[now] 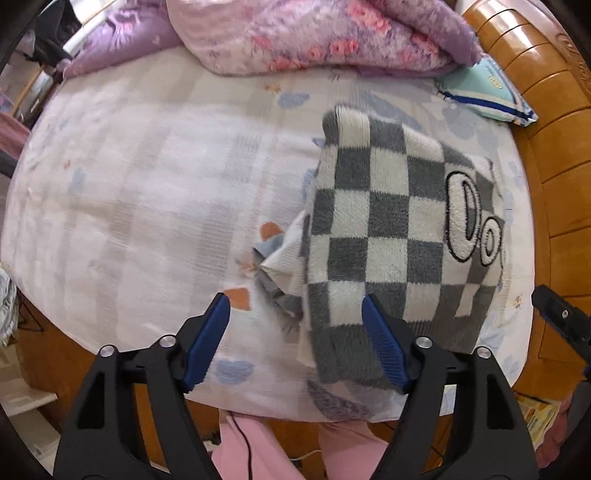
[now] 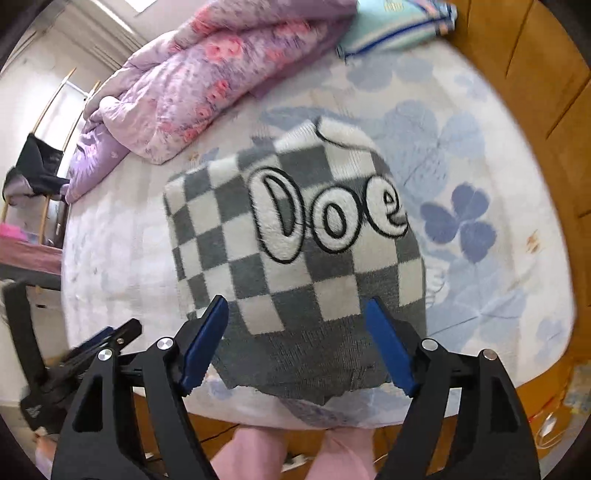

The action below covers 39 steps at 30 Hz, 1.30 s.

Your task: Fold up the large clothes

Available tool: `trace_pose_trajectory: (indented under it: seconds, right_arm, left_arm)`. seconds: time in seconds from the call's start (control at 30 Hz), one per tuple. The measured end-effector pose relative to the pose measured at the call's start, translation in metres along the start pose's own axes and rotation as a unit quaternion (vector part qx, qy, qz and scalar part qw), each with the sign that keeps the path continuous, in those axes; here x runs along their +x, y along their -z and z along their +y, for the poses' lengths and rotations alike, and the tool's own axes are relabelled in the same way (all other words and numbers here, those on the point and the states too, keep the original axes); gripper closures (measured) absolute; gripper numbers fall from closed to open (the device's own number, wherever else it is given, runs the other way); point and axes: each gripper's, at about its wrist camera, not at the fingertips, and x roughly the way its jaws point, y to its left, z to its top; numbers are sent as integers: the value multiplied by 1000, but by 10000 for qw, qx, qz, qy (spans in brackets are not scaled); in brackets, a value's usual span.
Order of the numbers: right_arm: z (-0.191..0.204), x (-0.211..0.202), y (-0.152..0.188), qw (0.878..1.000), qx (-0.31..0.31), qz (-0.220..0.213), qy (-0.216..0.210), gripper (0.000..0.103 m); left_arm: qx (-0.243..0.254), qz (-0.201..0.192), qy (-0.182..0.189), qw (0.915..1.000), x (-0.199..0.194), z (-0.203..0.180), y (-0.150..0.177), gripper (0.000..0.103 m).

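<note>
Left gripper (image 1: 295, 306) & right gripper (image 2: 297, 308) fingers apart (nothing held) above folded checkered sweater (image 2: 295, 258).

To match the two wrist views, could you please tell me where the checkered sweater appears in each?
Left wrist view: the checkered sweater lies folded right of centre on the bed sheet, beyond the right blue finger.
Right wrist view: the sweater fills the centre, lettering facing up.
Shared landmark: the purple floral quilt at the far side of the bed.
</note>
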Motion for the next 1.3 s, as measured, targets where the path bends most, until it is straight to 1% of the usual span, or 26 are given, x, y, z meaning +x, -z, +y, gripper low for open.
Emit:
trace_pose_trajectory:
  seconds: [0.1, 0.13, 0.2, 0.27, 0.3, 0.37, 0.43, 0.47, 0.5, 0.53, 0.57, 0.6, 0.7, 0.73, 0.8, 0.9, 0.97, 1.0, 1.03, 1.07, 1.17, 1.3]
  right_arm:
    - [18, -15, 10, 9998, 101, -196, 11, 29]
    - [24, -18, 13, 9995, 159, -268, -19, 29]
    - [43, -31, 26, 9984, 295, -480, 40, 29]
    - [64, -44, 36, 9968, 416, -676, 96, 29]
    - [77, -52, 43, 9954, 509, -808, 103, 29]
    - [98, -67, 54, 9921, 698, -1027, 170, 29]
    - [123, -85, 70, 9868, 1002, -1253, 200, 29]
    - [135, -94, 79, 9841, 1104, -1378, 165, 29]
    - [144, -99, 83, 9824, 1135, -1473, 168, 29]
    - [160, -109, 91, 9798, 1144, -1620, 265, 29]
    - [170, -115, 97, 9783, 1139, -1695, 358, 29]
    - [178, -120, 101, 9769, 1144, -1754, 422, 29]
    - [202, -143, 117, 9708, 1199, -2014, 507, 23]
    - [210, -154, 123, 9674, 1231, -2145, 551, 20]
    - [222, -169, 131, 9639, 1193, -2309, 582, 20]
    - [238, -187, 139, 9600, 1035, -2523, 637, 19]
    - [246, -196, 145, 9562, 919, -2681, 733, 19]
    - [251, -201, 148, 9527, 836, -2809, 802, 19]
    - [253, -203, 150, 9508, 765, -2875, 861, 19]
    - [256, -204, 150, 9504, 691, -2891, 914, 19]
    - [262, -205, 151, 9495, 518, -2950, 931, 19]
    - [268, -201, 150, 9447, 340, -3076, 1082, 19]
  left_arm:
    - [154, -188, 101, 9997, -28, 16, 2, 27]
    - [207, -255, 140, 9994, -36, 22, 2, 24]
    - [384, -399, 222, 9982, -53, 36, 0, 23]
    - [600, -608, 305, 9959, -71, 49, -2, 23]
    - [763, -755, 353, 9936, -86, 60, -4, 23]
    - [955, -923, 482, 9900, -103, 75, -5, 22]
    - [1216, -1080, 632, 9847, -126, 94, -3, 20]
    - [1403, -1206, 713, 9802, -140, 103, -1, 19]
    - [1587, -1314, 755, 9756, -150, 109, 1, 17]
    - [1726, -1377, 770, 9723, -157, 112, 3, 15]
    - [1931, -1466, 778, 9670, -168, 118, 7, 15]
    - [2021, -1506, 810, 9643, -175, 122, 9, 15]
    - [2258, -1648, 1064, 9542, -201, 135, 18, 15]
    - [2291, -1685, 1098, 9524, -207, 139, 20, 15]
    - [2312, -1791, 1236, 9482, -223, 146, 28, 14]
    - [2229, -1951, 1319, 9460, -244, 155, 36, 14]
    - [2250, -2154, 1391, 9400, -257, 159, 44, 14]
    - [2257, -2297, 1382, 9366, -263, 161, 48, 14]
    - [2230, -2413, 1321, 9352, -267, 161, 51, 14]
    - [2192, -2468, 1259, 9355, -271, 162, 52, 14]
    - [2090, -2585, 1304, 9341, -280, 170, 53, 14]
    - [2065, -2697, 1173, 9332, -280, 167, 51, 14]
